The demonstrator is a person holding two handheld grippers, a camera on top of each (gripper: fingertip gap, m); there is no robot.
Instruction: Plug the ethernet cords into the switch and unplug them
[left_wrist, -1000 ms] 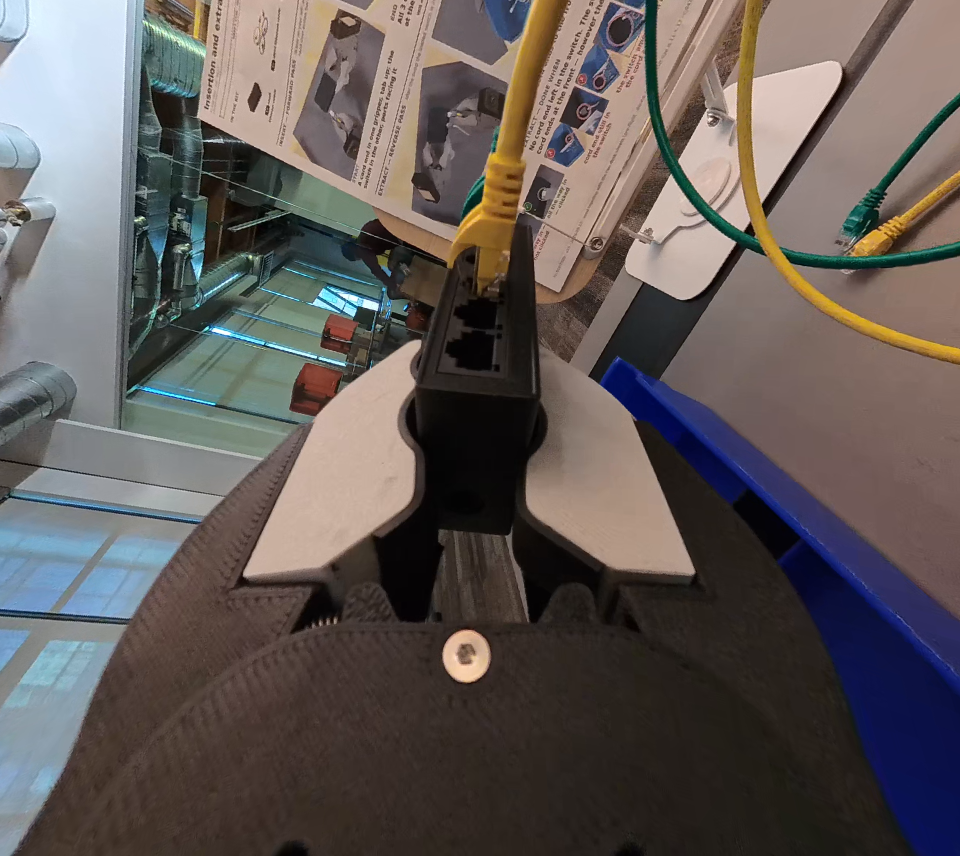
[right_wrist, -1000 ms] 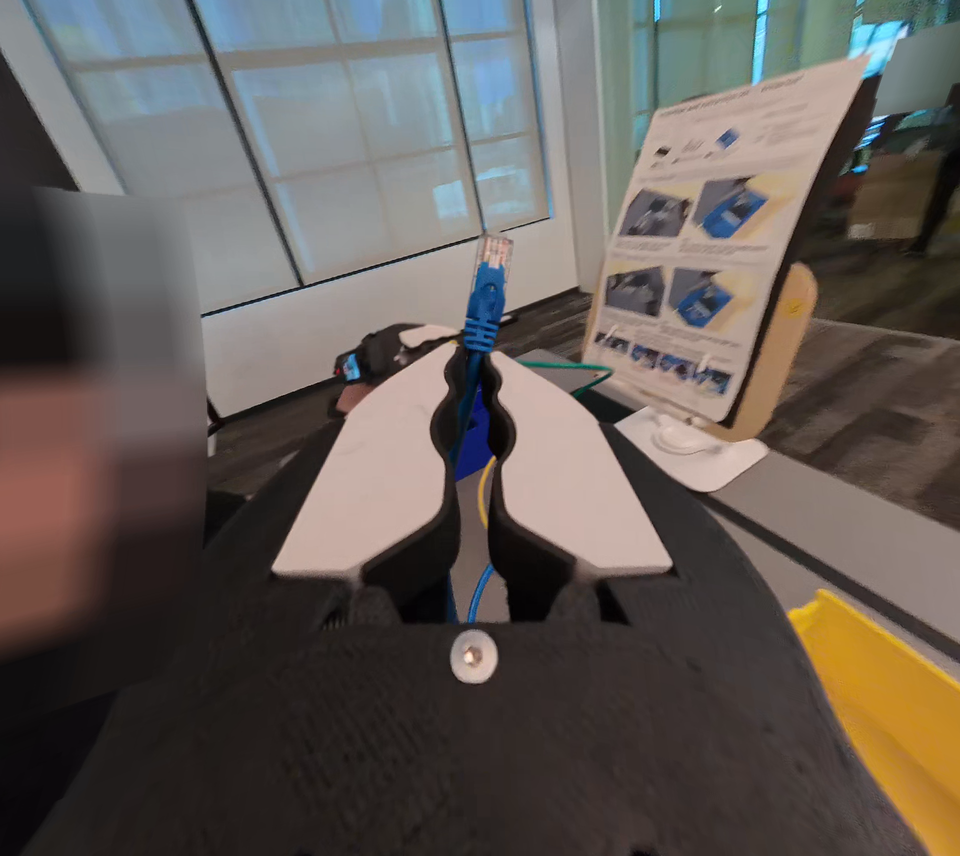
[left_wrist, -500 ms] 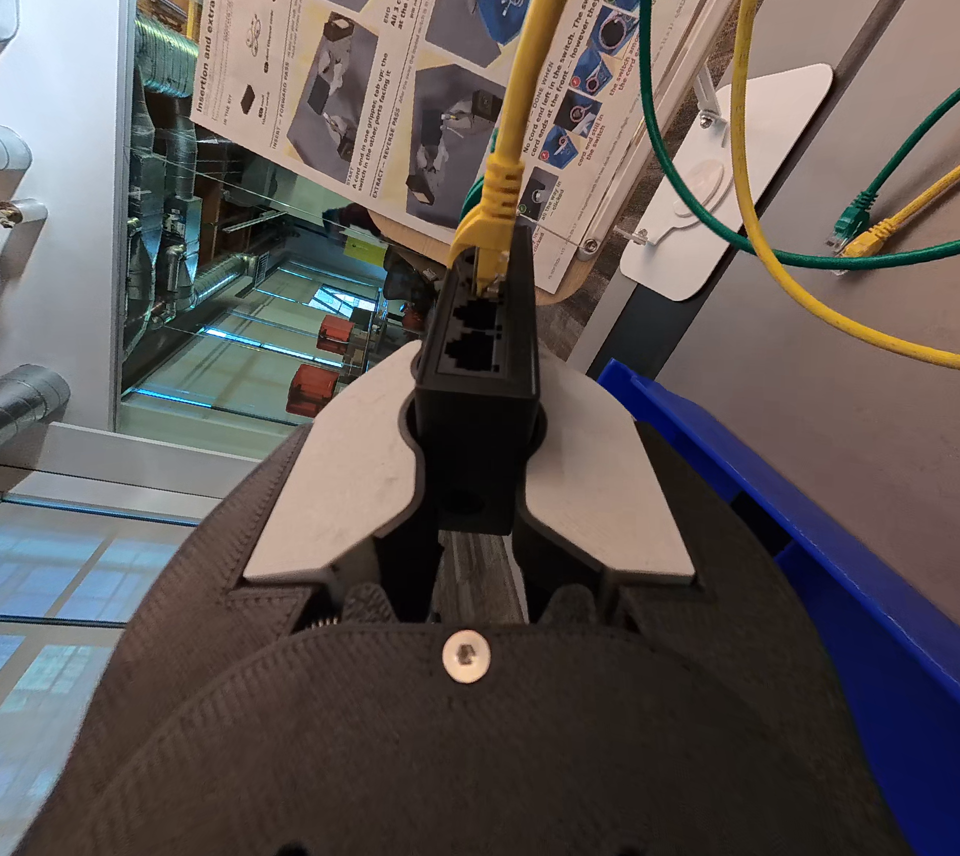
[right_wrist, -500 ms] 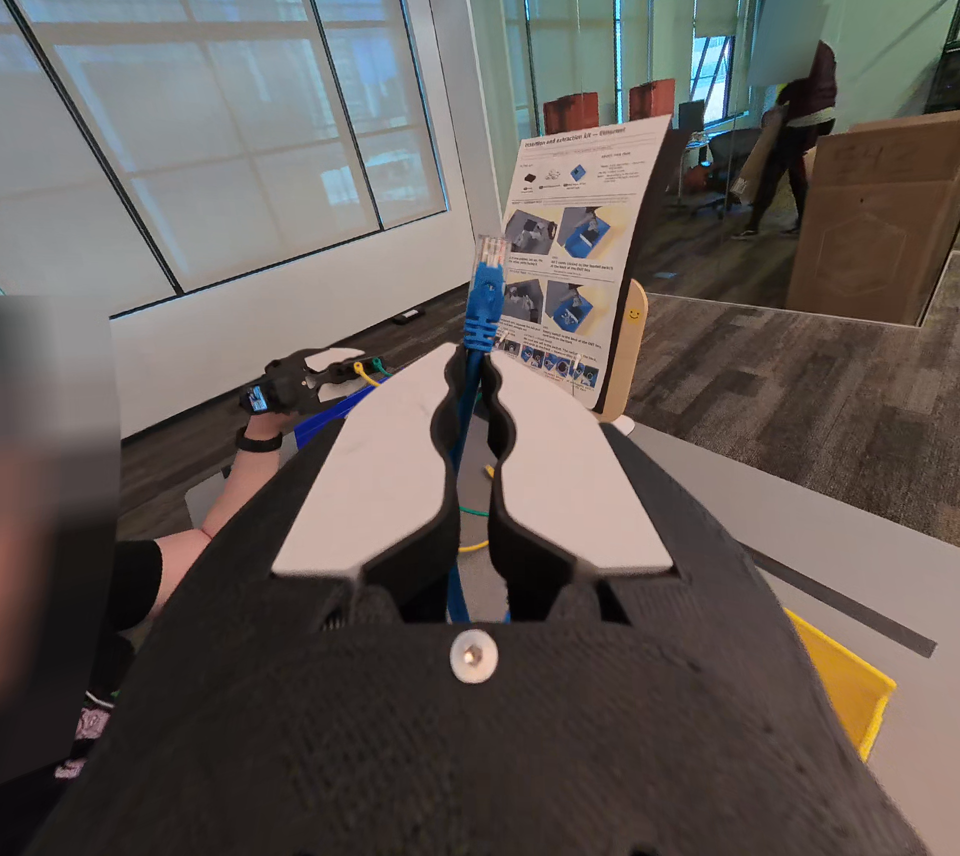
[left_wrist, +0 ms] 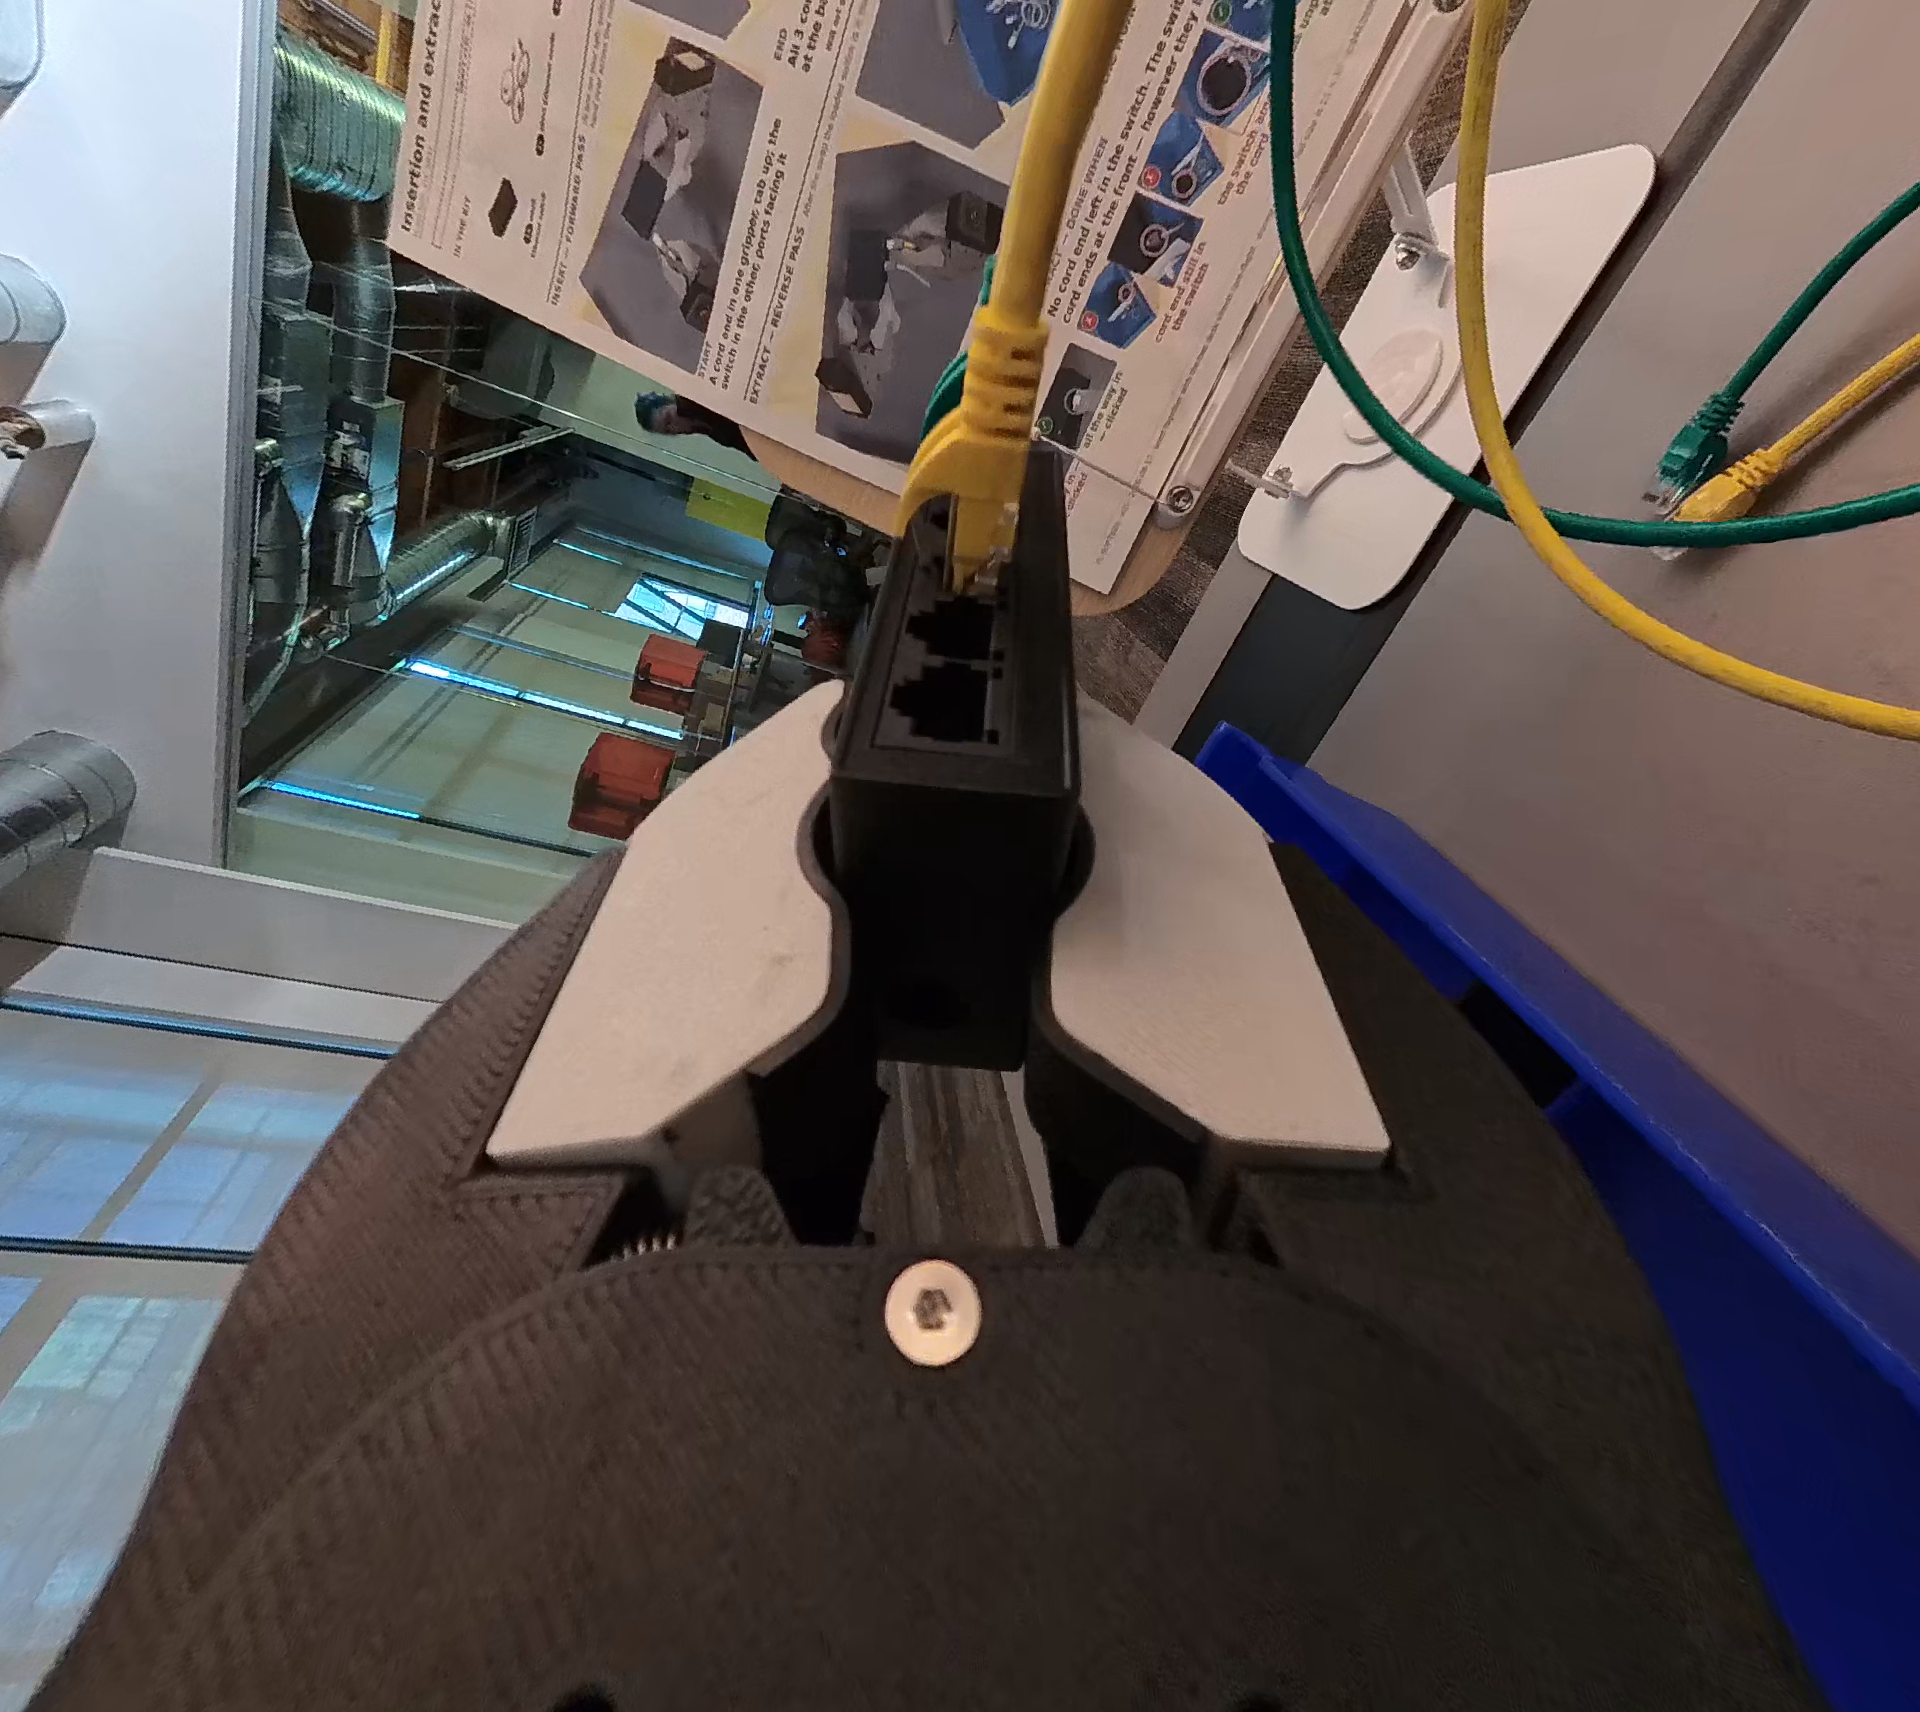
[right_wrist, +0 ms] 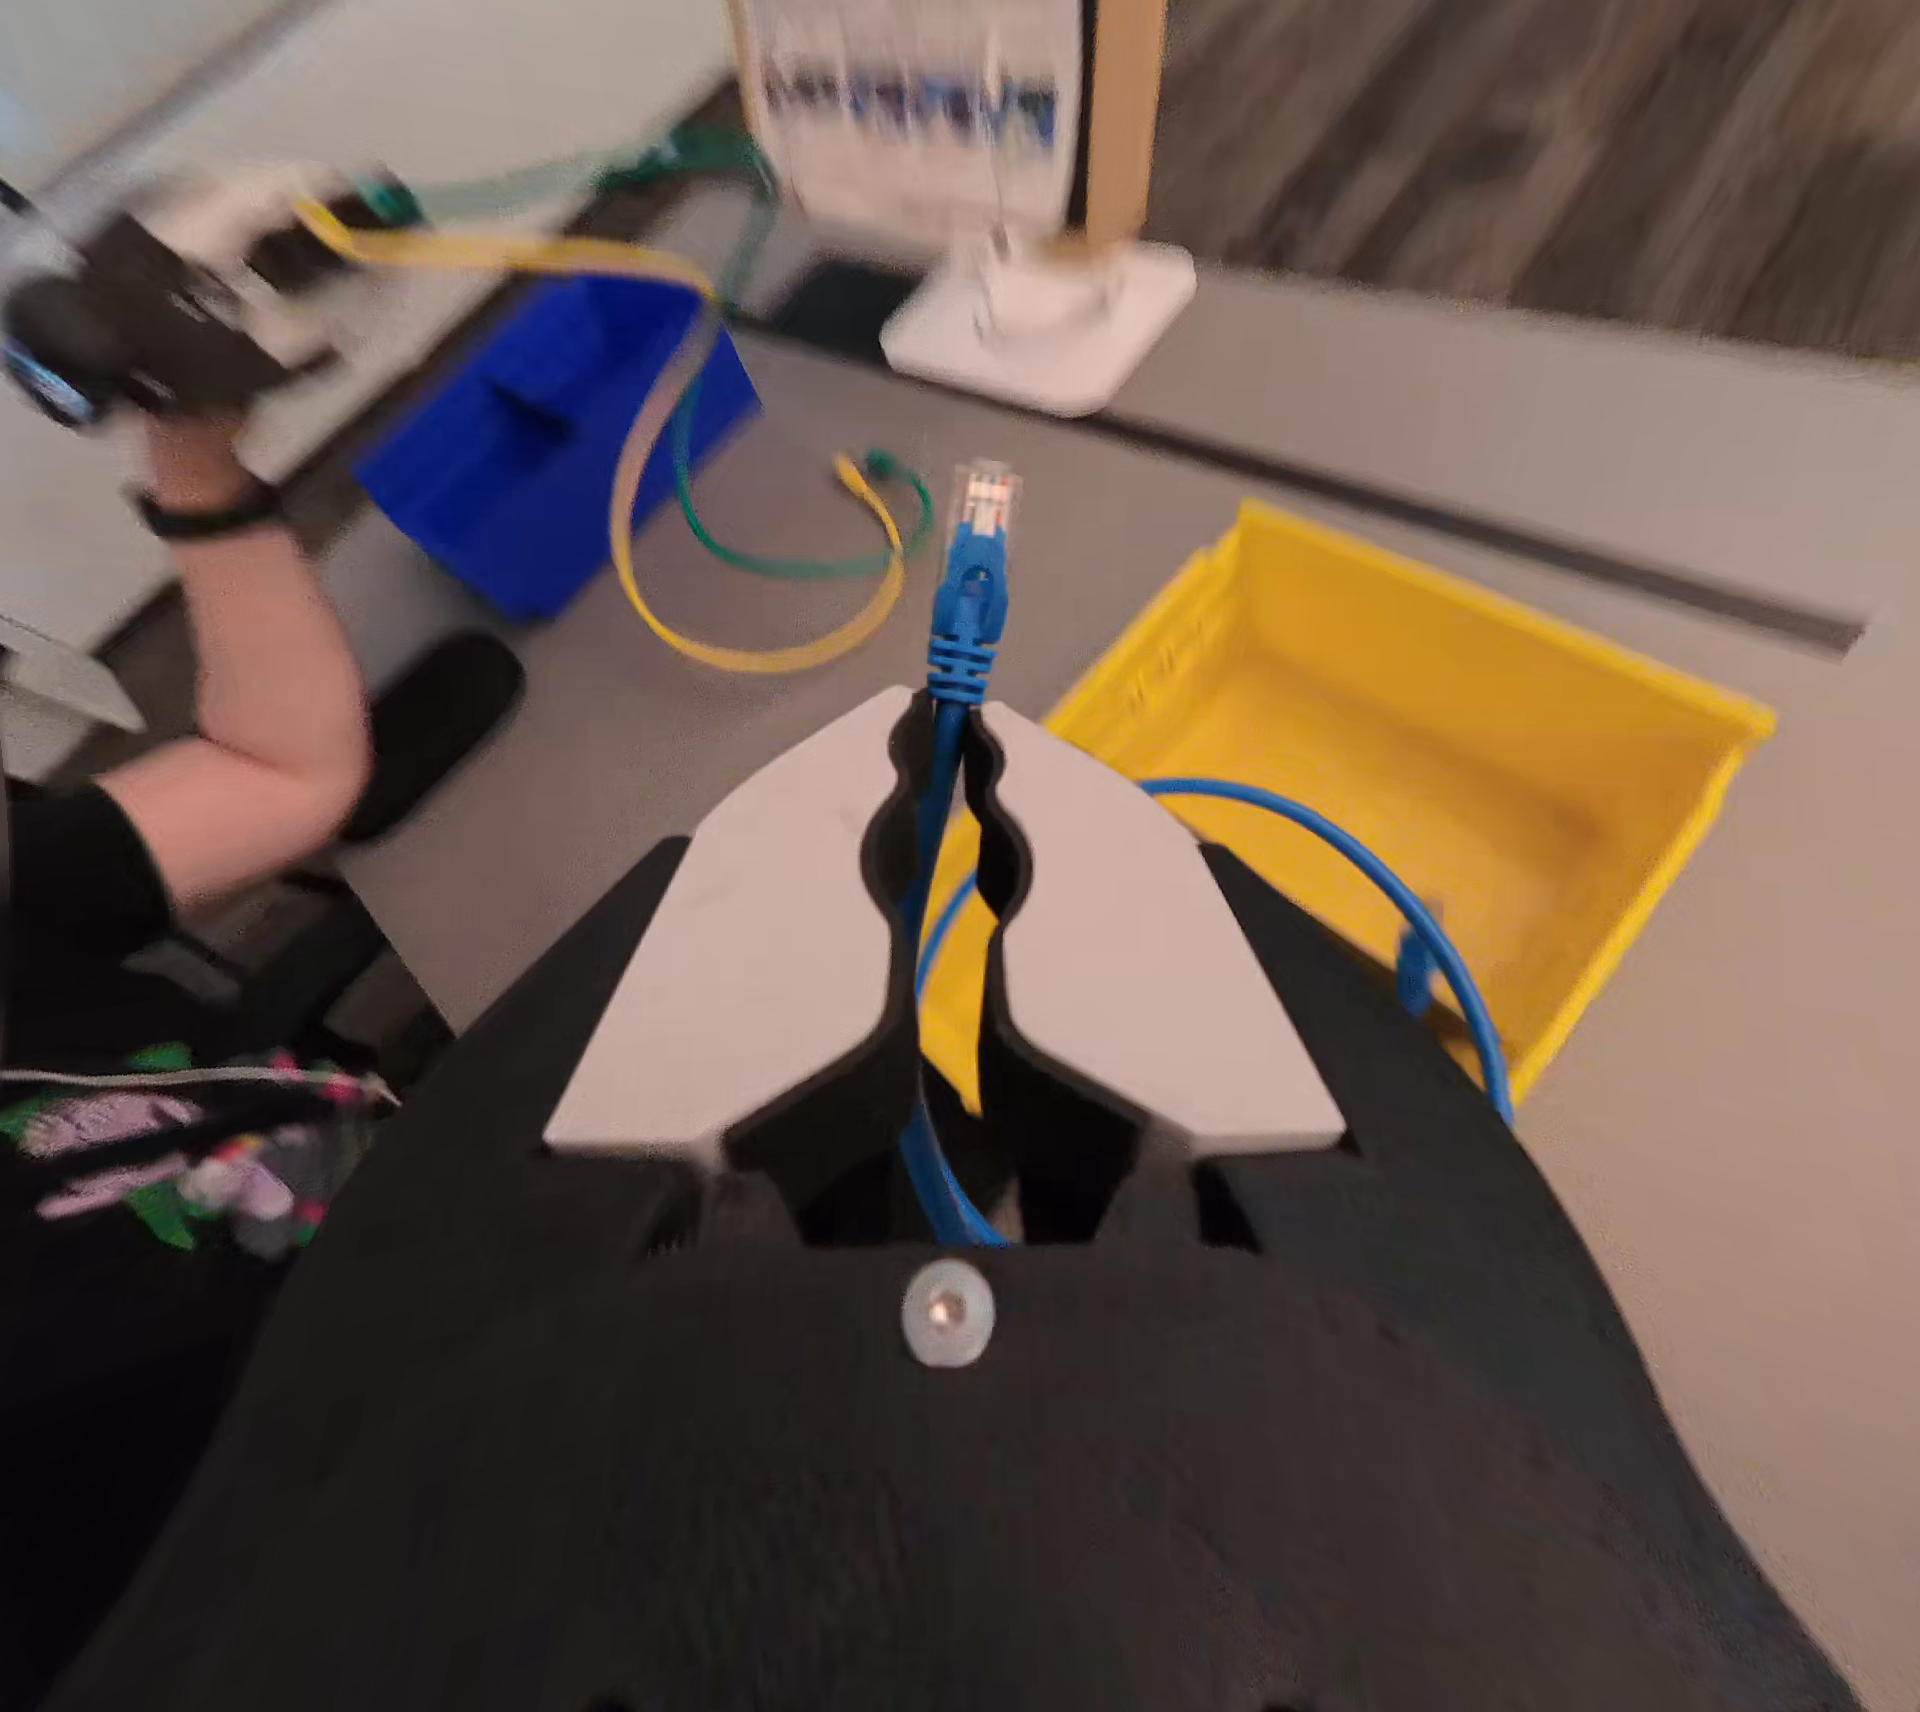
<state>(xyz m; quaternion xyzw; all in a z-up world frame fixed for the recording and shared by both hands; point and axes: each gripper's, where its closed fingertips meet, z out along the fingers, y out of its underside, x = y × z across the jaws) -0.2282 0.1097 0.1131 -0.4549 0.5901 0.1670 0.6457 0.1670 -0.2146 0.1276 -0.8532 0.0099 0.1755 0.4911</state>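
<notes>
Right gripper (right_wrist: pixel 961 712) – clamped on the blue cord (right_wrist: pixel 966 613) – has swung down toward the table, while left gripper (left_wrist: pixel 951 821) stays clamped on the switch (left_wrist: pixel 956 769), yellow cord (left_wrist: pixel 982 457) seated – two ports free, blue goes in next.

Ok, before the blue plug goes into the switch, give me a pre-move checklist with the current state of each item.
1. Switch clamped in left gripper: ok.
2. Free ports facing the camera: ok, two empty ports show below the yellow plug.
3. Yellow plug fully clicked in: cannot tell.
4. Blue cord pinched in right gripper just behind the boot: ok.
5. Blue plug sticking out clear past the fingertips: ok.
6. Blue plug lined up with a free port: not ok, it points at the table, with the switch off to the side.
</notes>
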